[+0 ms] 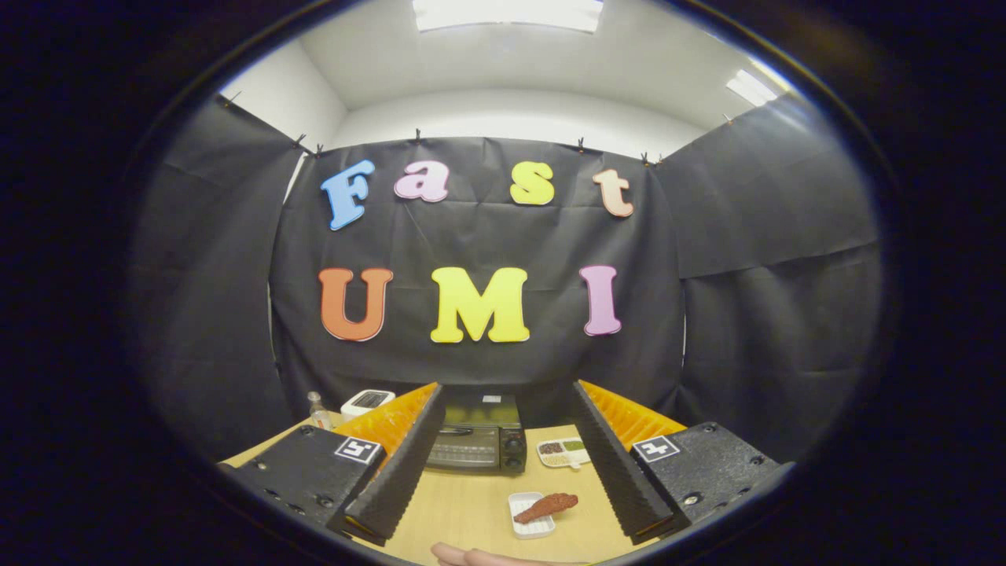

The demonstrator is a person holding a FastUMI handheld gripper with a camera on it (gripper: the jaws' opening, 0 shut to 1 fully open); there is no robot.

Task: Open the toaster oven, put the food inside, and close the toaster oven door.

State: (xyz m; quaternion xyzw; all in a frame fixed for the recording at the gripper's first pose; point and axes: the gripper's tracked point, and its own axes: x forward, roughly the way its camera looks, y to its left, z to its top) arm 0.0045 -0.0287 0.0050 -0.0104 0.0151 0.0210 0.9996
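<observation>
Currently held above light wooden tabletop (471,503), gripper (503,464) jaws wide, empty; black toaster oven (479,436) beyond, door closed; reddish-brown food piece (548,505) on small white tray (528,519) between.

tool (503,464) fingers spread wide, empty; toaster oven (478,440) door closed beyond them, food (547,507) on tabletop (464,503) between.
</observation>
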